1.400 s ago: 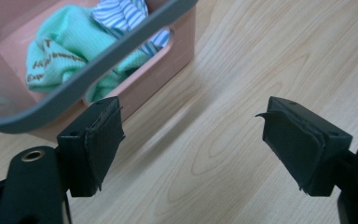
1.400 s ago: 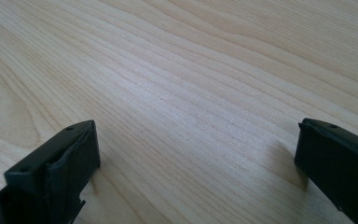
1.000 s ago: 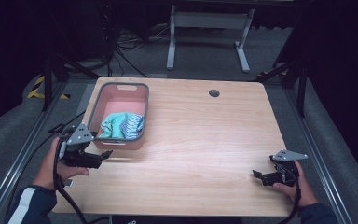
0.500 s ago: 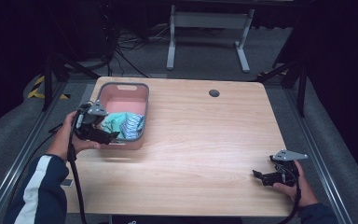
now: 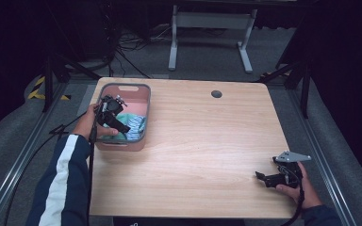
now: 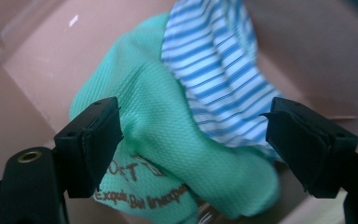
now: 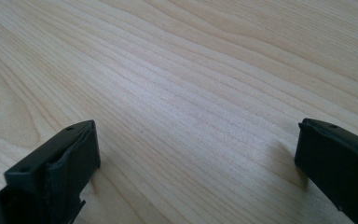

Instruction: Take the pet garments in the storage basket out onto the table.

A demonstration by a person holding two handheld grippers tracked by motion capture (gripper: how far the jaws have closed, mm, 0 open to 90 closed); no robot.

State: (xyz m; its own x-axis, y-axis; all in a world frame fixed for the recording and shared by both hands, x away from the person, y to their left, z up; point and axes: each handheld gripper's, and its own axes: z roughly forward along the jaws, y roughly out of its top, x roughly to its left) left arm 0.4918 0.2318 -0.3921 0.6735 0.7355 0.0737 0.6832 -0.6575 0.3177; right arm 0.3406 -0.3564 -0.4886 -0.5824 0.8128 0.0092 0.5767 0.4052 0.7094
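A pink basket (image 5: 120,144) with a grey rim stands at the table's left. Inside it lie a green mesh cloth (image 6: 168,140) with brown lettering and a blue-and-white striped cloth (image 6: 214,70) on top of it; both cloths (image 5: 135,128) also show in the high view. My left gripper (image 5: 122,126) reaches down into the basket. In the left gripper view the left gripper (image 6: 191,121) is open, its jaws wide on either side of the bunched cloths. My right gripper (image 5: 263,177) rests open near the table's front right corner, and in its own view the right gripper (image 7: 196,154) has bare wood between the jaws.
The wooden table (image 5: 207,136) has a round grey cable hole (image 5: 216,93) at the back. A metal stand (image 5: 207,21) and cables lie on the floor behind. Rails run along both sides of the table.
My left hand has moved from the basket's near left corner forward and over its rim, down into the basket above the cloths. The right hand has stayed where it was.
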